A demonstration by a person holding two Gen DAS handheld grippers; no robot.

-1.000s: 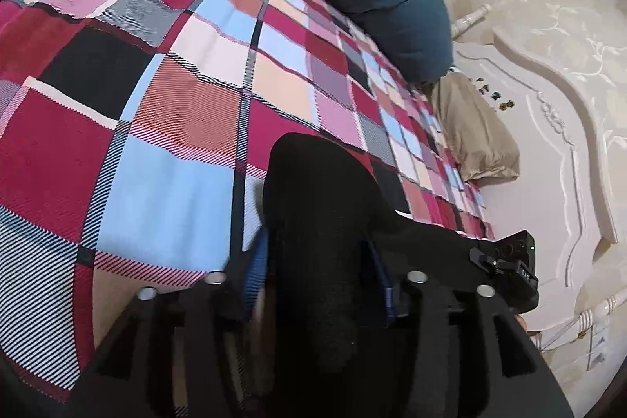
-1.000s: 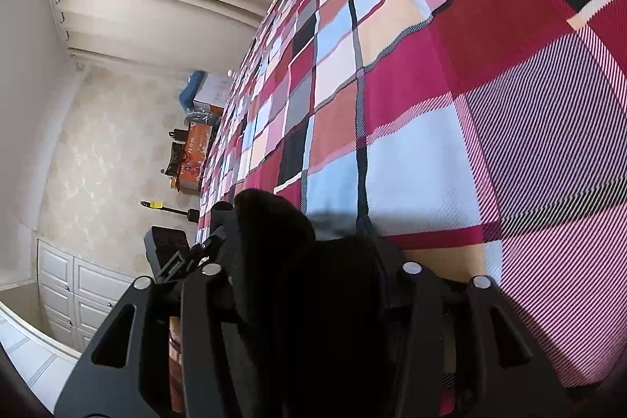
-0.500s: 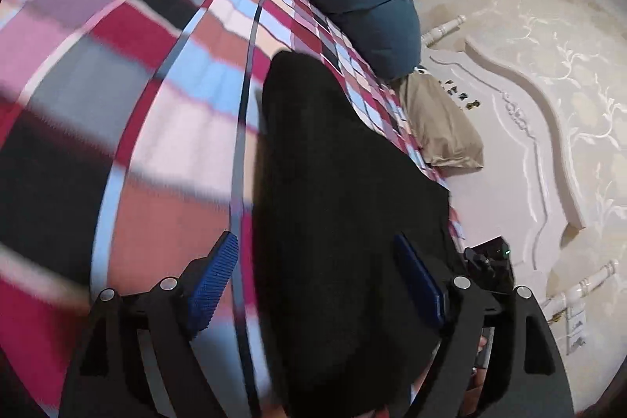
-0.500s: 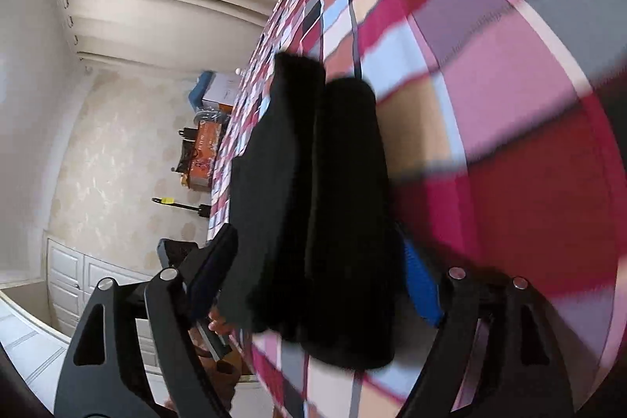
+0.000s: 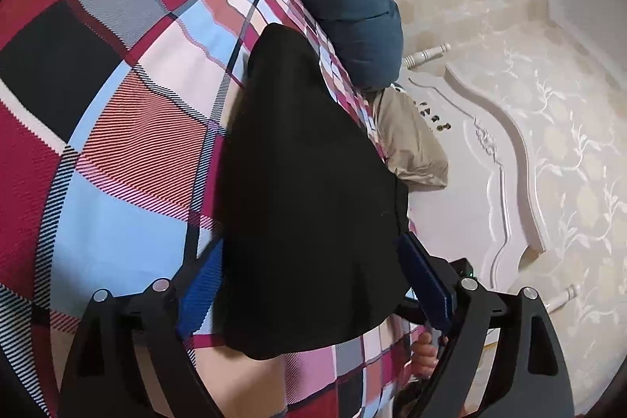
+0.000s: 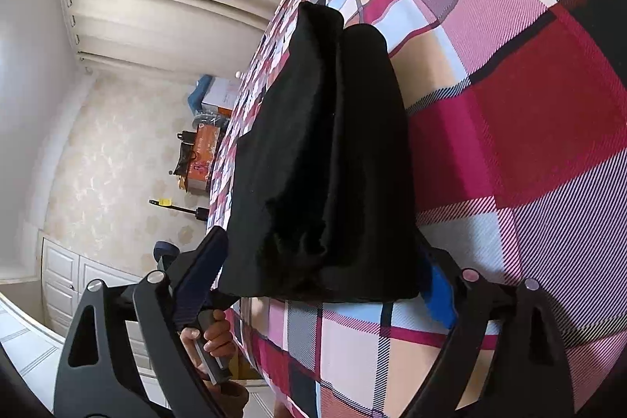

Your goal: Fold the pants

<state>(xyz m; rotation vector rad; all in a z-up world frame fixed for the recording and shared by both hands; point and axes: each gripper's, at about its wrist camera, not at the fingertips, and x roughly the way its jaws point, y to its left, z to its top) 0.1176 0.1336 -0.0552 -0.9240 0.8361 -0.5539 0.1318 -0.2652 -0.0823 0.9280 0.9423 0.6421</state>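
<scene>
Pants [image 5: 309,183]: black, folded into a compact stack, lying flat on the plaid bed [image 5: 129,128]. Long axis runs straight away from you, toward the blue pillow [image 5: 352,22].

Left gripper [image 5: 313,296]: jaws wide and opening. Near end of the stack sits between the pads, w/ no visible pinch, so nothing is held.

Right gripper [image 6: 317,285]: jaws wide and opening. Same near end lies between the pads, not gripped.

Key relation: both grippers sit at the stack's near short edge, approx. equally close. In the right wrist view you see two side-by-side layers w/ a crease along the long axis.

Brands/labels/writing: none readable on the pants or bed.
</scene>
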